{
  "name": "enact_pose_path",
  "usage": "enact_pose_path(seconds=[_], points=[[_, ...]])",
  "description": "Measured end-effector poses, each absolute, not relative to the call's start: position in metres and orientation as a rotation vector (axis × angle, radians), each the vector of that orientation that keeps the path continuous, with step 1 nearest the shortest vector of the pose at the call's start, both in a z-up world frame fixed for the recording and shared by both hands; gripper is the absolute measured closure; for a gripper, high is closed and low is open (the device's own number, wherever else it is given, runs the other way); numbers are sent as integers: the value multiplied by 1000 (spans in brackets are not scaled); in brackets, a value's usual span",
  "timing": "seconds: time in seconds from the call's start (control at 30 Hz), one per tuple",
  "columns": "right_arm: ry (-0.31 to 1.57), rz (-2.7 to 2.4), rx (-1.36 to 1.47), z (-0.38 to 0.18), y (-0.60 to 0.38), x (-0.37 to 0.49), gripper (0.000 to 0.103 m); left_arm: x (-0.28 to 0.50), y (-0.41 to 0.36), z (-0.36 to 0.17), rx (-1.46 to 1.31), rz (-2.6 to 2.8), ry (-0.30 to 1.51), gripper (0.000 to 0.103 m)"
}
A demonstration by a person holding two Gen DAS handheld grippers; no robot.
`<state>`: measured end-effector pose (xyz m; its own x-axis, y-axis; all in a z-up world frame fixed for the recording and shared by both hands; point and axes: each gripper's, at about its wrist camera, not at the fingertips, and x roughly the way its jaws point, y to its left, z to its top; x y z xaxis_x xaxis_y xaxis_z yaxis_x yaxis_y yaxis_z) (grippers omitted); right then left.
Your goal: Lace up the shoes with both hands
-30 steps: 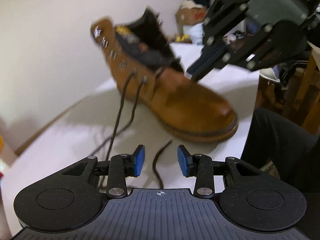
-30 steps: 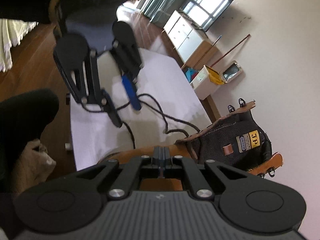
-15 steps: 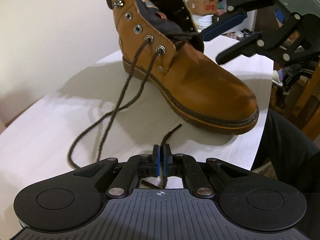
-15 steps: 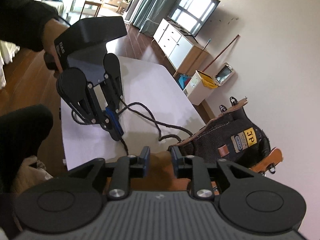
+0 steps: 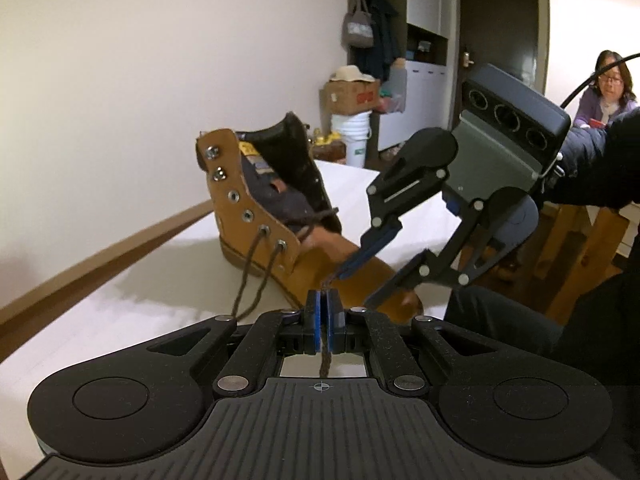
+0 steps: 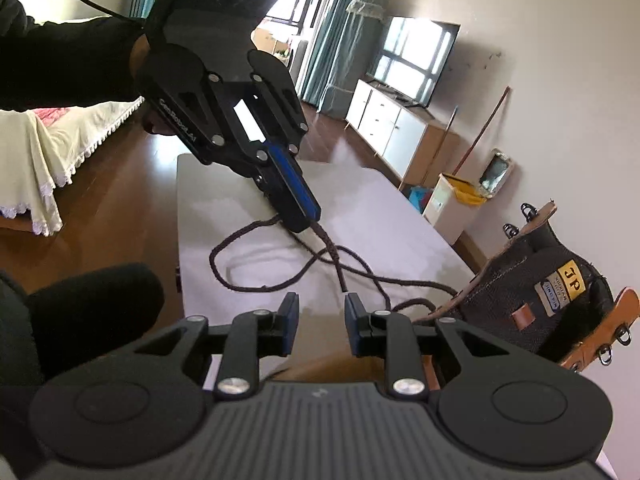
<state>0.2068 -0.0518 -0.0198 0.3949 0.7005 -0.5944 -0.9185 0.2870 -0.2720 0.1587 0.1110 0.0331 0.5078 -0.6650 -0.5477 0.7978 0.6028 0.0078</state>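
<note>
The left gripper [image 5: 321, 312] is clamped fully closed on the dark brown lace [image 6: 332, 258], whose stiff end pokes out past the blue pads [image 5: 317, 320] toward the other hand. In the right wrist view that free end runs down and slightly right from the left gripper [image 6: 306, 216], its tip lying just off the inner face of the right-hand pad [image 6: 352, 316] of the right gripper [image 6: 321, 316]. The right gripper is partly open and holds nothing: its 2 pads stand apart with the lace tip at their mouth, not yet between them.

So the coming move, as a judgement, turns on this: the lace end's long axis points almost straight into the right gripper's gap, slightly to one side, and a small shift would centre it for a handover.

Beyond the grippers, the tan boot [image 5: 280, 236] stands upright on the white table [image 5: 100, 320], toe toward the person, tongue open. The lace is threaded through only the 2 lowest eyelets [image 5: 263, 230]; the 2 eyelets above them and the studs at the top are bare, so the lacing looks barely begun. The slack loops loosely over the table [image 6: 360, 200] between the left gripper and the boot [image 6: 560, 300]. The boot sits near the table's front edge, close to the person's dark-clothed leg [image 5: 500, 320]; there is open room above the table and toward the wall, less on the person's side.
</note>
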Motion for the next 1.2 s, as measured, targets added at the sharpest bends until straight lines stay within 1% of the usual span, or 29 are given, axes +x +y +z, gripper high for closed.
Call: enact_pose_path(seconds=[0.1, 0.17, 0.23, 0.3, 0.33, 0.37, 0.5, 0.63, 0.7, 0.77, 0.83, 1.0, 1.03, 1.07, 1.2], points=[[394, 1116, -623, -19, -54, 208, 76, 157, 108, 31, 281, -902, 541, 100], [397, 1113, -605, -17, -57, 210, 80, 156, 104, 27, 285, -910, 549, 100], [402, 1110, -596, -16, -59, 213, 80, 157, 104, 32, 285, -915, 553, 100], [410, 1112, -594, -17, -60, 215, 87, 156, 104, 33, 286, -919, 556, 100], [420, 1117, -593, -17, -60, 216, 98, 155, 104, 33, 290, -917, 557, 100], [422, 1119, -593, -17, -60, 216, 99, 155, 104, 33, 289, -918, 559, 100], [407, 1115, -602, -12, -58, 214, 100, 158, 99, 30, 289, -924, 569, 100], [366, 1071, -734, -11, -57, 199, 100, 161, 88, 26, 288, -934, 570, 97], [354, 1058, -772, -11, -58, 194, 100, 164, 81, 26, 276, -956, 557, 96], [346, 1043, -807, -10, -60, 189, 100, 168, 73, 28, 267, -979, 540, 90], [342, 1028, -826, -11, -60, 189, 100, 171, 68, 29, 269, -994, 530, 89], [342, 1013, -826, -14, -64, 188, 100, 176, 56, 30, 282, -1029, 533, 89], [339, 1010, -821, -14, -65, 188, 100, 176, 55, 30, 287, -1035, 534, 91], [337, 1008, -818, -14, -65, 187, 100, 177, 53, 29, 292, -1036, 533, 97], [333, 990, -800, -15, -74, 190, 100, 177, 46, 29, 306, -1020, 508, 99]])
